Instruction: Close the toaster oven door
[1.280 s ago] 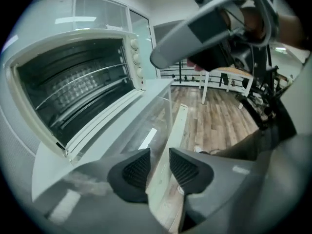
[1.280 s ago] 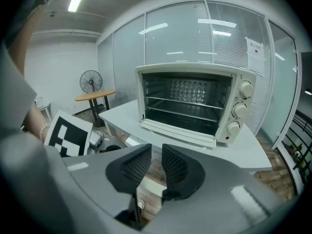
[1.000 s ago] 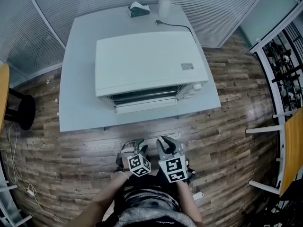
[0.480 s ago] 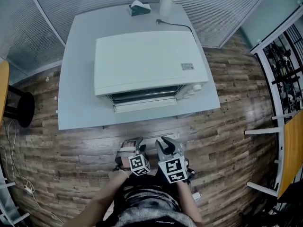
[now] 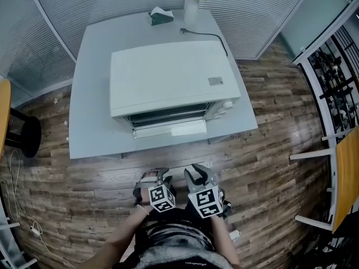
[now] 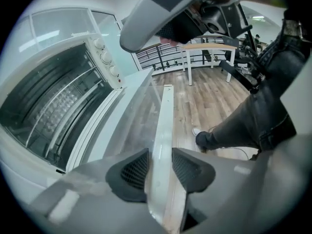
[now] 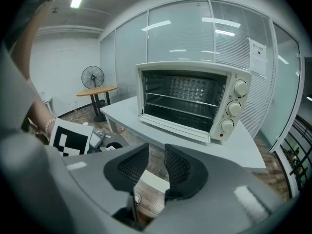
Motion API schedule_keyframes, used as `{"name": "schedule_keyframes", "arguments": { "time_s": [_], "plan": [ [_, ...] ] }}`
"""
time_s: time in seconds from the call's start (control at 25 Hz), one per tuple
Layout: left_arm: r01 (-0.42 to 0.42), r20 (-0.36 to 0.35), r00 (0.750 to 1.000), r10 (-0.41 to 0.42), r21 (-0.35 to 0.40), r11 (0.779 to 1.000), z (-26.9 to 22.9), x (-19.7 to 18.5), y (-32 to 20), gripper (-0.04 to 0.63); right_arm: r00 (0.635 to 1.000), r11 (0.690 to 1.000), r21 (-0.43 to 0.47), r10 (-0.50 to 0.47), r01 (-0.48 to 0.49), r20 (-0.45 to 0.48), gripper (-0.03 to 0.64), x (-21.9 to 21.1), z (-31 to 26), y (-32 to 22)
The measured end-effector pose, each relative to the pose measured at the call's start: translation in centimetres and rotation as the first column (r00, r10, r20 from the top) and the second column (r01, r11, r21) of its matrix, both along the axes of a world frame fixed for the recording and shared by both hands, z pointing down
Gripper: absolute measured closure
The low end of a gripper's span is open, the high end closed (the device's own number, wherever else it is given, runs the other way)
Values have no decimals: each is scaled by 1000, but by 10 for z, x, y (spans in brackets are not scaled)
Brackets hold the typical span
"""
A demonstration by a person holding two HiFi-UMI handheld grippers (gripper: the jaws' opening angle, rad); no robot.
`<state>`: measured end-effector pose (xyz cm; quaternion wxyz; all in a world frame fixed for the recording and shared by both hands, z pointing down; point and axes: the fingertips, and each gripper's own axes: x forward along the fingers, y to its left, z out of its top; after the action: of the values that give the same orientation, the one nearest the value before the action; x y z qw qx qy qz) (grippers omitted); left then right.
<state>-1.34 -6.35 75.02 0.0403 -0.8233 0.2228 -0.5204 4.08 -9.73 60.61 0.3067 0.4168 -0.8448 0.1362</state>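
The white toaster oven (image 5: pixel 168 74) stands on the grey table (image 5: pixel 90 94) with its door (image 5: pixel 168 129) folded down and its dark inside (image 7: pixel 183 101) showing. Both grippers hang over the wood floor, short of the table's front edge and close to the person's body. My left gripper (image 5: pixel 154 176) is open and its jaws have just been closing; only the distant table edge (image 6: pixel 165 126) lines up between them, and nothing is gripped. My right gripper (image 5: pixel 199 172) is open too, its jaws have just been opening, and they are empty (image 7: pixel 156 162).
A tissue box (image 5: pixel 161 15), a vase of flowers (image 5: pixel 190 4) and the oven's loose power cord (image 5: pixel 205 35) sit at the table's far end. A black stool (image 5: pixel 22 136) stands to the left. A wooden-topped table (image 5: pixel 348 172) and a railing are on the right.
Both grippers stay low in front of the person. The head view has shifted slightly, so the table and oven sit a little higher in the picture. The oven door remains down.
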Motion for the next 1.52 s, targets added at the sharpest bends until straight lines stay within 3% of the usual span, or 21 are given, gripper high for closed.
{"name": "schedule_keyframes", "arguments": {
  "time_s": [0.64, 0.92, 1.28, 1.52],
  "plan": [
    [10, -132, 991, -12, -19, 1000, -62, -1, 5, 488, 989, 993, -10, -116, 116, -86, 489, 5, -1, 11],
    [0, -164, 987, 4, 20, 1000, -91, -2, 2, 509, 970, 983, -2, -181, 183, -163, 482, 3, -4, 18],
    [24, -214, 977, -3, 94, 995, -136, -6, -12, 523, 956, 977, 35, -198, 210, -218, 483, 10, -16, 16],
    [14, -203, 979, 20, 164, 986, -163, -9, -24, 535, 913, 963, 29, -244, 268, -328, 482, 12, -12, 18]
  ]
}}
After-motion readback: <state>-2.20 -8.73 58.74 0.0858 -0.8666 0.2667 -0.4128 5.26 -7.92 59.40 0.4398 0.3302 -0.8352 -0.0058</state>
